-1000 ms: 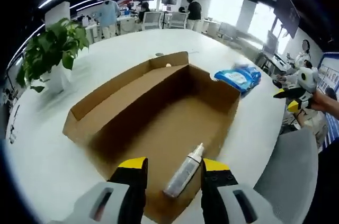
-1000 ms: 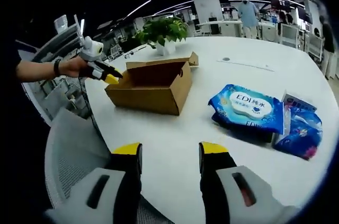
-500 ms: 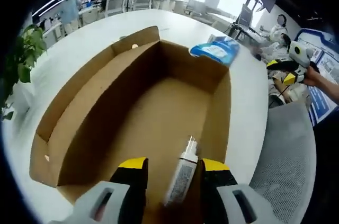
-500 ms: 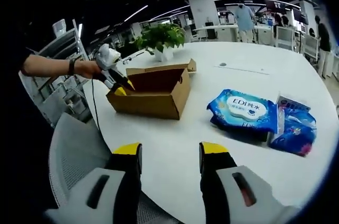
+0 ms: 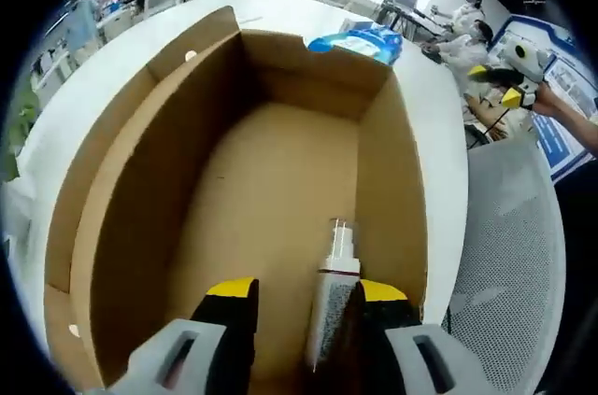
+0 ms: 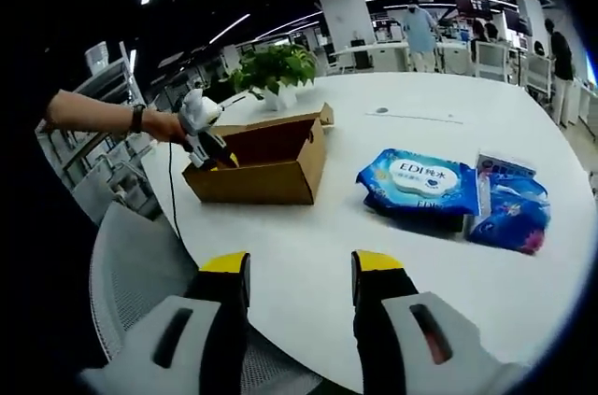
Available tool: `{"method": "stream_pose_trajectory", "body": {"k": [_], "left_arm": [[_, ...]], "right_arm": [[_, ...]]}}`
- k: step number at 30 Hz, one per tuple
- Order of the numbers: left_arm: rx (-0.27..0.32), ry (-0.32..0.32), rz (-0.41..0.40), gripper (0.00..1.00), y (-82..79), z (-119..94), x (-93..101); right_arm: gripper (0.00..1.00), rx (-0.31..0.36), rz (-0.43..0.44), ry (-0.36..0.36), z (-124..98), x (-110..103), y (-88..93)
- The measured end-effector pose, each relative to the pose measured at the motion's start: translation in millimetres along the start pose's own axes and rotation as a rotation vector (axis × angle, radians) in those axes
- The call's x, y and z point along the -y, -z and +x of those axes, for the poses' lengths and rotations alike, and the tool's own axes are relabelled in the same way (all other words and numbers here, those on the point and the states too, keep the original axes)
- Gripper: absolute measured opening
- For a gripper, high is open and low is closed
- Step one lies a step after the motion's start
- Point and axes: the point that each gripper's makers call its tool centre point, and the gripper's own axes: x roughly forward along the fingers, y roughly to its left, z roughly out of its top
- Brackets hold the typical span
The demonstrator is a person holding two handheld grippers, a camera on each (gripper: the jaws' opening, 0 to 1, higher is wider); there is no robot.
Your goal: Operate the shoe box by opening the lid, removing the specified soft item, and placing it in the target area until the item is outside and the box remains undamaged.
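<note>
Two yellow-tipped jaws of the left gripper (image 5: 306, 294) rise from the bottom of the left gripper view, spread apart inside an open cardboard shoe box (image 5: 140, 190), with a small white spray bottle (image 5: 332, 297) lying on the box floor between them, close against the right-hand jaw. Whether either jaw touches the bottle cannot be told; the gripper has no grip on it. The bottle's nozzle points up the frame toward the box's far end wall. Beyond that wall, at the upper centre of the frame, a blue packet of wet wipes (image 5: 360, 42) lies on the white table (image 5: 439, 124). At the upper right, a hand holds the right gripper (image 5: 505, 87) out past the table edge, above a grey mesh chair (image 5: 509, 255).

In the right gripper view, the right gripper (image 6: 299, 269) stands with its jaws parted and nothing between them, over the near edge of the table (image 6: 308, 227), with the chair (image 6: 140, 274) at lower left. At centre left sits the shoe box (image 6: 266, 176), its lid folded back, and the left gripper (image 6: 210, 148) dips over its near left corner, held by a hand (image 6: 163, 124) with a dark wristband. To the right of centre lie the wet wipes (image 6: 416, 180) and, just beside them, a darker blue packet (image 6: 514, 208). Farther back, a potted plant (image 6: 271, 68) stands behind the box, and people (image 6: 420, 31) stand among office desks at the top of the frame.
</note>
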Motion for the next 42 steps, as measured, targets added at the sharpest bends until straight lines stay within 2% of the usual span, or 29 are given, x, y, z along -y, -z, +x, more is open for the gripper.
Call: {"method": "stream_pose_trajectory", "body": {"k": [6,12,16,21,23,24,27,30,32,35,37,40,42], "left_arm": [[0.006,-0.019,0.016,0.44,-0.4,1,2.9],[0.010,-0.114,0.087,0.46,-0.8,-7,-8.6],[0.009,-0.174,0.131,0.38,1.1,-10,-10.0],[0.013,-0.136,0.119,0.27,2.2,-5,-3.3],[0.007,-0.131,0.124,0.28,2.2,0,-2.9],[-0.020,-0.114,0.128,0.28,4.9,2,-2.1],[-0.033,-0.127,0.147,0.29,4.1,1,-4.9],[-0.083,-0.089,0.168,0.28,12.5,2,-3.2],[-0.078,-0.085,0.163,0.28,11.2,4,-3.6],[-0.083,-0.088,0.134,0.31,10.8,4,-6.0],[-0.059,-0.128,0.120,0.28,7.4,7,-15.3],[-0.089,-0.117,0.096,0.25,14.4,14,-11.8],[-0.081,-0.146,0.086,0.21,14.8,17,-10.8]], "right_arm": [[0.41,0.003,-0.003,-0.007,6,-4,-1.7],[0.41,-0.003,-0.010,-0.026,13,-11,-1.2],[0.41,-0.001,-0.008,-0.034,14,-12,-1.3],[0.41,-0.002,-0.010,-0.041,17,-12,-2.4],[0.41,0.001,-0.009,-0.042,18,-12,-4.6],[0.40,0.003,-0.009,-0.043,19,-13,-5.6],[0.41,0.004,-0.019,-0.052,21,-18,-8.9],[0.41,0.003,-0.024,-0.056,22,-18,-8.6],[0.40,0.007,-0.019,-0.054,21,-17,-9.0],[0.40,0.008,-0.010,-0.051,22,-16,-7.7],[0.40,0.005,-0.009,-0.051,22,-17,-6.5],[0.39,0.002,-0.007,-0.052,23,-18,-4.5],[0.39,0.000,-0.002,-0.052,24,-19,-2.4]]}}
